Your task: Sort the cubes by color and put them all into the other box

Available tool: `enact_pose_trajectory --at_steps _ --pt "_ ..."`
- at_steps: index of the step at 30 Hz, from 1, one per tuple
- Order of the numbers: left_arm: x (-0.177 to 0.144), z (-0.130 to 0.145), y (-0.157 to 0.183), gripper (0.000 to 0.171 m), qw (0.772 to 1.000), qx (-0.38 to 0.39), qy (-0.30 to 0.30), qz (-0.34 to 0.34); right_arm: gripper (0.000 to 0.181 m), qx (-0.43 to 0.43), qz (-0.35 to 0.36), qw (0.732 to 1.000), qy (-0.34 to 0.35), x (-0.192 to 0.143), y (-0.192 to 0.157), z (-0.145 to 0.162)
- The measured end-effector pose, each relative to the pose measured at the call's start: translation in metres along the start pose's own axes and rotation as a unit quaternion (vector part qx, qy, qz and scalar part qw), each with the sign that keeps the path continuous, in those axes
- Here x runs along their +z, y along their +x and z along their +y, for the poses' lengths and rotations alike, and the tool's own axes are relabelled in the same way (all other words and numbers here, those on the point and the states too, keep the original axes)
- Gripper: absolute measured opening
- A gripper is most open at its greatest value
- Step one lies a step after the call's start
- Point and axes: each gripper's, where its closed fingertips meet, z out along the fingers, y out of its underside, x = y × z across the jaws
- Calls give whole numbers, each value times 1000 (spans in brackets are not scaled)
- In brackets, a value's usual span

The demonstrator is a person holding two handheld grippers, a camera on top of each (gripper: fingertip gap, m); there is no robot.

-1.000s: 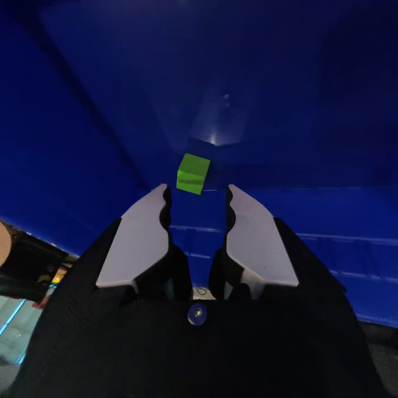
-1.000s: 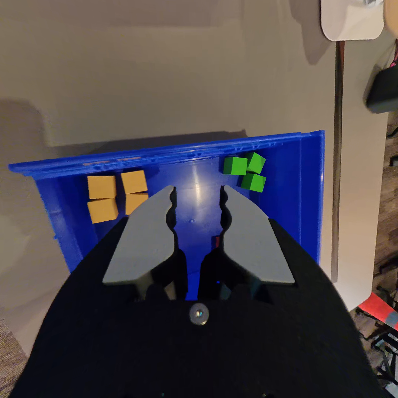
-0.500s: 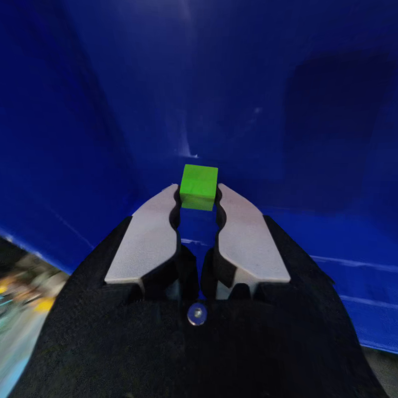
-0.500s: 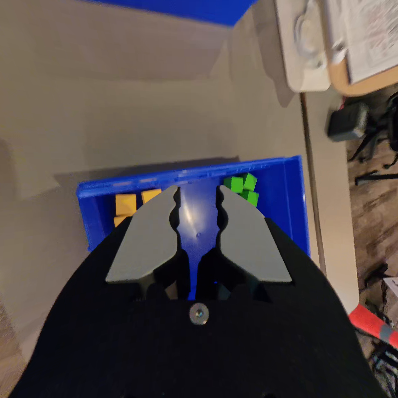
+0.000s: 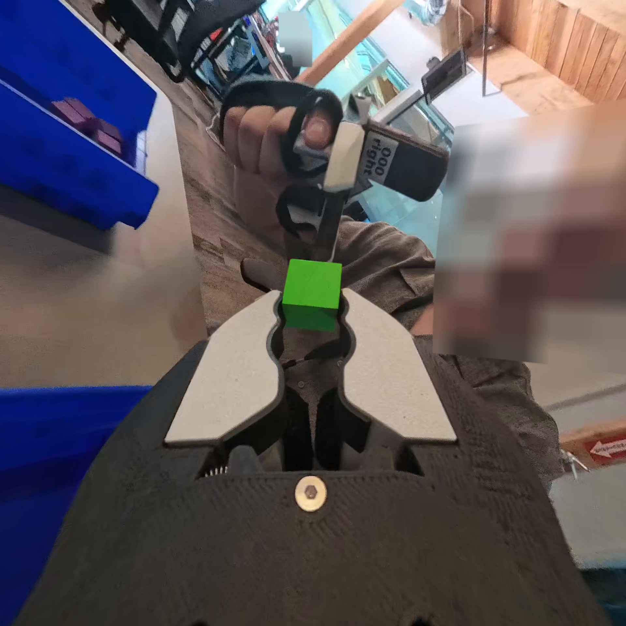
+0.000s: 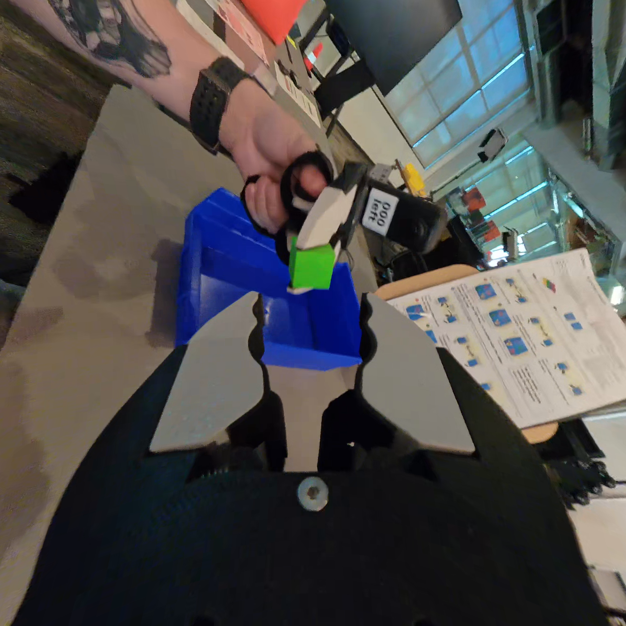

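My left gripper (image 5: 311, 301) is shut on a green cube (image 5: 312, 284), held between its grey fingertips and lifted in the air. The right wrist view shows the same green cube (image 6: 310, 267) in the left gripper (image 6: 311, 261), above a blue bin (image 6: 216, 281) on the grey table (image 6: 101, 237). My right gripper (image 6: 310, 305) is open and empty, pointing at the cube from a short way off. The left wrist view shows the right gripper's body and the hand holding it (image 5: 271, 149) just beyond the cube; its fingers are hidden there.
A blue bin (image 5: 67, 162) holding purple cubes (image 5: 91, 125) is at the upper left of the left wrist view; another blue bin edge (image 5: 50, 440) is at the lower left. A printed sheet (image 6: 508, 338) on a wooden board lies right of the bin. A person's sleeve (image 5: 382, 264) is behind the cube.
My left gripper closed on the green cube inside the blue bin and lifted it out into the air. My right gripper rose from over the bin, swung to face the left gripper and opened wider.
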Motion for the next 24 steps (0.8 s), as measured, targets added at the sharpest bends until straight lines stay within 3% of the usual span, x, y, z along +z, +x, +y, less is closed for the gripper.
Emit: enact_pose_trajectory --at_steps 6,9,13,18,20,22,24 --pt "26 12 18 30 999 10 -35 28 47 5 -37 999 7 13 -14 -17" --pt "33 13 21 30 998 13 -43 35 28 2 -51 999 13 13 -21 -23" --pt "37 12 19 32 999 26 -35 33 27 4 -55 998 -5 9 -21 -19" --pt "35 -5 24 55 998 52 13 27 27 -3 -40 999 -37 -13 -2 -6" --pt "25 -13 17 55 996 74 37 -30 27 2 -32 996 -80 -33 20 15" --pt "10 -14 -3 45 985 86 46 -144 27 12 -43 986 -163 -56 42 56" --pt "-11 -2 -33 36 947 94 17 -305 27 23 -61 968 -244 -78 60 104"
